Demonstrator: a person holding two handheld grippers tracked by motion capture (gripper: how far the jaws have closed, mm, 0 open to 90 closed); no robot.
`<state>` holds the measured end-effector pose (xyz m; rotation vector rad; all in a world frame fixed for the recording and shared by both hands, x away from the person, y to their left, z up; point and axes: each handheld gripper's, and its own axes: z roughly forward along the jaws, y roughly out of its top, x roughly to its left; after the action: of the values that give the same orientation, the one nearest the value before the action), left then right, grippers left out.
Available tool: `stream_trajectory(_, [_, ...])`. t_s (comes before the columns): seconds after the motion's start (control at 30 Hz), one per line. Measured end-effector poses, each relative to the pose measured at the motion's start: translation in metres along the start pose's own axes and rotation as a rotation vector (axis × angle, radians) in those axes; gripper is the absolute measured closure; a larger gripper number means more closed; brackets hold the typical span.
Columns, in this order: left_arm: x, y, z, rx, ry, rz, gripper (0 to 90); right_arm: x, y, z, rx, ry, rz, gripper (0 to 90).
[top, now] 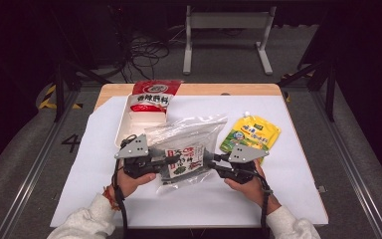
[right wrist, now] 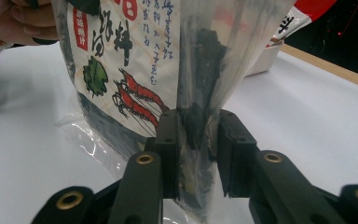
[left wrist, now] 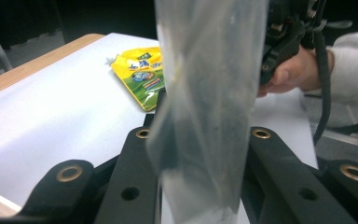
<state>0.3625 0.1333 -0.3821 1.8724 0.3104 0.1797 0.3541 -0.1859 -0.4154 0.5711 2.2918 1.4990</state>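
A yellow pouch (top: 251, 133) lies right of centre and a red packet (top: 151, 97) rests in a white tray (top: 123, 122) at upper centre. At lower centre, a clear bag (top: 186, 149) containing a printed seaweed packet (top: 181, 160) is clamped between the left gripper (top: 160, 164) and the right gripper (top: 213, 162), its film between each pair of jaws.

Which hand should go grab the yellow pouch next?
Probably the right gripper: the yellow pouch lies just beyond it, while the left gripper sits across the clear bag.
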Motion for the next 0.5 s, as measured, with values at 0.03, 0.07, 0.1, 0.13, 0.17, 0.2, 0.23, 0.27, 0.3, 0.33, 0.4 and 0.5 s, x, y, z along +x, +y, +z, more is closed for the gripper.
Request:
stream_trajectory(0.03, [0.0,0.001,-0.002,-0.006,-0.001,0.006,76.4,0.001,0.001,0.0,0.0,-0.005,0.001,67.6])
stream_trajectory(0.07, [-0.001,0.002,-0.003,-0.014,-0.008,0.002,76.7,0.002,0.003,0.0,-0.002,-0.012,0.0,62.3])
stream_trajectory(0.1, [-0.002,0.004,-0.005,-0.013,-0.007,0.011,77.1,0.003,0.004,-0.001,-0.001,-0.018,0.002,57.8])
stream_trajectory(0.13, [-0.002,0.005,-0.006,-0.02,-0.007,0.019,77.1,0.004,0.005,-0.001,-0.003,-0.014,0.008,56.8])
stream_trajectory(0.17, [-0.003,0.007,-0.008,-0.018,-0.013,0.025,77.2,0.004,0.006,-0.002,-0.003,-0.015,0.006,54.5])
stream_trajectory(0.2, [-0.004,0.008,-0.009,-0.026,-0.01,0.029,77.3,0.004,0.007,-0.003,-0.005,-0.02,0.007,53.6])
stream_trajectory(0.23, [-0.004,0.009,-0.01,-0.032,-0.006,0.031,77.4,0.005,0.008,-0.005,-0.011,-0.021,0.013,51.0])
stream_trajectory(0.27, [-0.004,0.009,-0.012,-0.04,-0.002,0.03,77.5,0.005,0.008,-0.006,-0.007,-0.021,0.013,48.8])
stream_trajectory(0.3, [-0.004,0.011,-0.014,-0.044,0.003,0.032,77.5,0.005,0.009,-0.006,-0.003,-0.017,0.015,45.8])
stream_trajectory(0.33, [-0.003,0.011,-0.017,-0.05,0.007,0.03,77.5,0.006,0.009,-0.006,0.005,-0.01,0.019,44.1])
stream_trajectory(0.4, [-0.002,0.013,-0.021,-0.06,0.014,0.03,77.6,0.007,0.009,-0.007,0.014,-0.007,0.018,40.4])
stream_trajectory(0.5, [0.0,0.017,-0.028,-0.071,0.033,0.044,77.6,0.01,0.007,-0.008,0.051,-0.019,0.025,35.0])
